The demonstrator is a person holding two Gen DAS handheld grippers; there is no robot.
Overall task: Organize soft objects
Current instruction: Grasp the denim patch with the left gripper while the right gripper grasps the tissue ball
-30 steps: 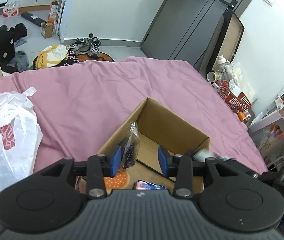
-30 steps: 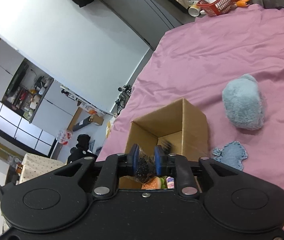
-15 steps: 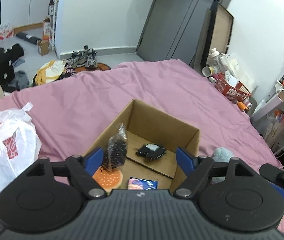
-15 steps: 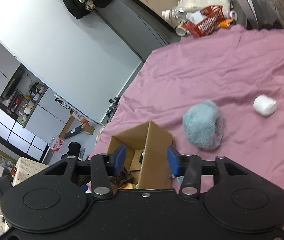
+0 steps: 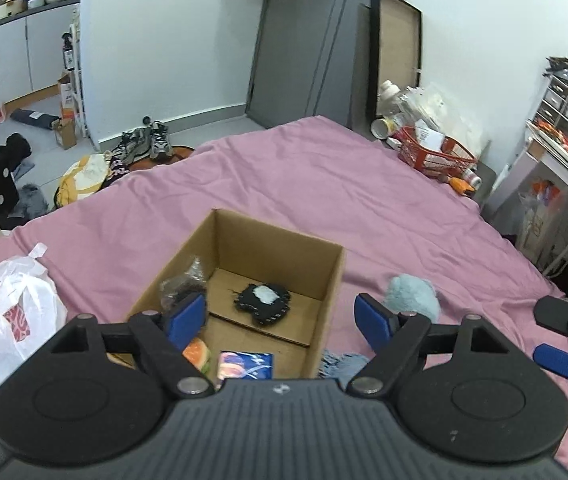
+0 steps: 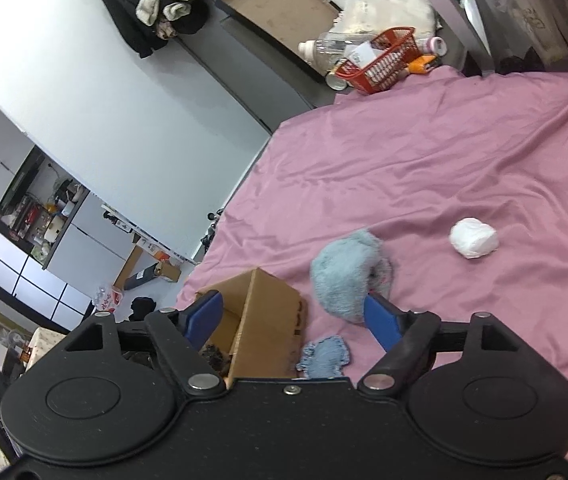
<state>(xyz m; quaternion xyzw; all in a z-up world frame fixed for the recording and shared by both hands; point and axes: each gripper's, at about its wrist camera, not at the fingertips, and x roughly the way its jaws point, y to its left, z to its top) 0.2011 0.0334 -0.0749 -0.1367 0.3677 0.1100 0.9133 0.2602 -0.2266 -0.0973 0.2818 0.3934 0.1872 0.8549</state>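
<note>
An open cardboard box [image 5: 325,268] stands on the pink bed cover. Inside lie a black piece with a white patch [image 5: 262,302], a clear bag of dark bits [image 5: 182,286], an orange burger toy [image 5: 197,353] and a blue packet [image 5: 246,365]. My left gripper [image 5: 282,320] is open above the box's near end. My right gripper [image 6: 293,320] is open and empty, above the box [image 6: 272,320] edge. A fluffy light-blue toy [image 6: 343,272] lies right of the box, a small blue knitted piece [image 6: 325,357] near it, and a white ball [image 6: 473,237] farther right.
A white plastic bag [image 5: 8,316] lies left of the box. A red basket [image 5: 433,154] with bottles stands at the bed's far right corner. Shelves stand at the right; shoes and clothes lie on the floor beyond the bed.
Both grippers opened and drew back. The right one let go of the bag of dark bits, which now rests in the box. The black piece with the white patch now lies on the box floor.
</note>
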